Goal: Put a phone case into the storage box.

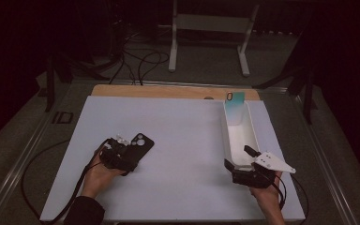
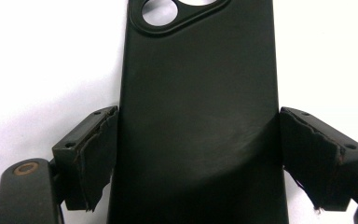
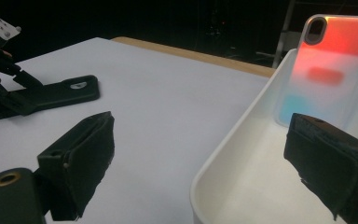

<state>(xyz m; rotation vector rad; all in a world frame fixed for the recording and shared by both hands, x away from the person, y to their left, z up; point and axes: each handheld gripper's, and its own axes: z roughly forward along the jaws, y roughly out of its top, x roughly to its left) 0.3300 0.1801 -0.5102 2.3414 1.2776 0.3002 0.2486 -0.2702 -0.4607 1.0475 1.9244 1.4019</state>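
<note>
A black phone case (image 1: 140, 143) (image 2: 196, 116) (image 3: 60, 95) lies flat on the white table top, camera cut-out pointing away from me. My left gripper (image 1: 130, 151) (image 2: 198, 135) has a jaw on each long side of its near end, and both pads touch the edges. A long white tray (image 1: 254, 136) (image 3: 228, 140) stands at the right. A translucent phone case (image 1: 234, 107) (image 3: 331, 70), tinted red and teal, leans upright against its far end. My right gripper (image 1: 238, 157) (image 3: 200, 133) is open and straddles the tray's near left wall, with nothing between the pads.
The white table top (image 1: 183, 140) spreads between the two hands. A wooden strip (image 1: 168, 91) runs along its far edge. Beyond it, on the dark floor, are a white stand (image 1: 206, 42) and loose cables (image 1: 140, 61).
</note>
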